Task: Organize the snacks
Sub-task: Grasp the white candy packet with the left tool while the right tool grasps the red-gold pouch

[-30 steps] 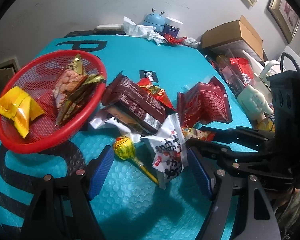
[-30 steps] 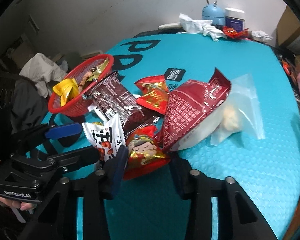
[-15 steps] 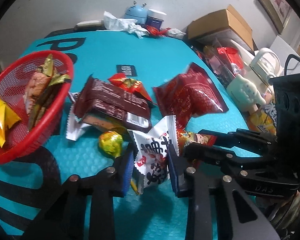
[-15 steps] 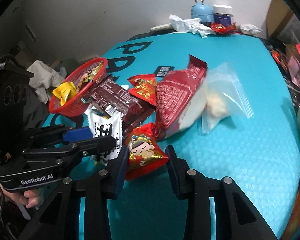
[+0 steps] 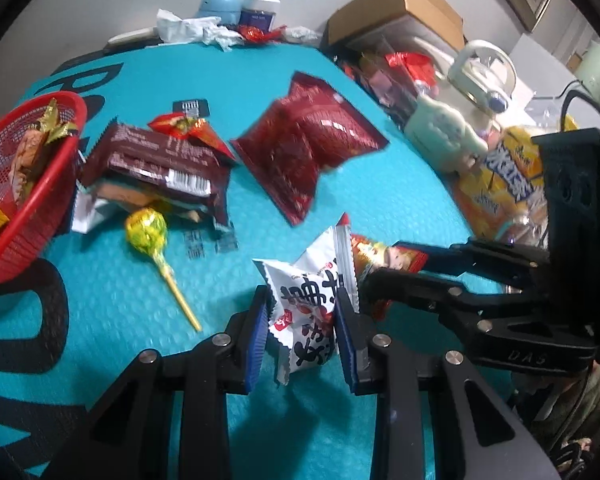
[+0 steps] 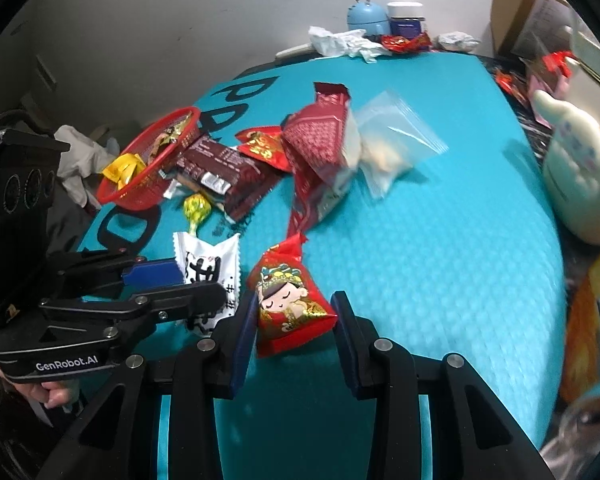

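We hold two tools over a teal counter (image 5: 112, 312) with a dimpled, bubble-like surface and large black letters. Our left tool (image 5: 302, 320) pinches one white crinkly snack packet (image 5: 308, 300) with black and red printing between its ribbed blue pads, and our right tool (image 6: 294, 320) pinches one glossy red foil packet (image 6: 290, 300) printed with a cartoon figure; both packets are at the near edge of the counter, side by side. On the counter we count one yellow-wrapped lollipop (image 5: 147, 231) on a pale stick, one stack of dark brown bar wrappers (image 5: 160, 164) with a barcode label, one small red and gold foil packet (image 5: 188, 128) behind the stack, one large dark red pouch (image 5: 308, 148), creased and shiny, and one clear zip bag (image 6: 392, 144) of pale pieces lying against the pouch. One round red plastic mesh basket (image 5: 28, 216) sits at the left of the counter, just beside the brown wrappers; it holds a gold foil packet, a yellow folded wrapper and at least one more packet we cannot make out. At the far edge sit a rounded blue gadget (image 6: 367, 16), a dark jar (image 6: 406, 16) and crumpled white paper (image 6: 340, 42). One pale plush toy (image 6: 580, 184) lies off the right side.
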Demonstrator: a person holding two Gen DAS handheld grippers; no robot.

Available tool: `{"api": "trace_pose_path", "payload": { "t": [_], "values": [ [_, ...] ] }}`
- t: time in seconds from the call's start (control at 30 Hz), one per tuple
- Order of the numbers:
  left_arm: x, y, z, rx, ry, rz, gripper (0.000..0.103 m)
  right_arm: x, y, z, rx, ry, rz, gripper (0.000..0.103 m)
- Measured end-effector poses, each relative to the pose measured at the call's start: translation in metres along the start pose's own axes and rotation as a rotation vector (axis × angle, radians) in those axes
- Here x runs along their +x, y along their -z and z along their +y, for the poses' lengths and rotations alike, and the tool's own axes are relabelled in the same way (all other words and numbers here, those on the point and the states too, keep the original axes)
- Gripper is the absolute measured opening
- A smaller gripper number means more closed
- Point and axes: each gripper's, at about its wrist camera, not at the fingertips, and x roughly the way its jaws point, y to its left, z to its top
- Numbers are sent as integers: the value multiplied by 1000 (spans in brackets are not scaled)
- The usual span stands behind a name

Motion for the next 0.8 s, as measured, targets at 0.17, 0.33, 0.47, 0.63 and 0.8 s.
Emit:
{"api": "trace_pose_path", "payload": {
  "t": [0.17, 0.33, 0.47, 0.63, 0.8],
  "values": [
    [-3, 6, -5, 4, -6, 15, 30, -6, 12, 0, 1, 10, 21, 37],
    [-3, 9, -6, 17, -13, 24, 31, -10, 18, 3, -17, 28, 39, 37],
    [7, 5, -10, 39, -18, 63, 31, -15, 13, 2, -20, 41, 31, 44],
    [17, 2, -11, 26, -5, 88, 43, -21, 4, 0, -55, 90, 13, 60],
    [20, -1, -14, 29, -18, 89, 43, -25, -4, -4, -72, 110, 0, 63]
  ]
}}
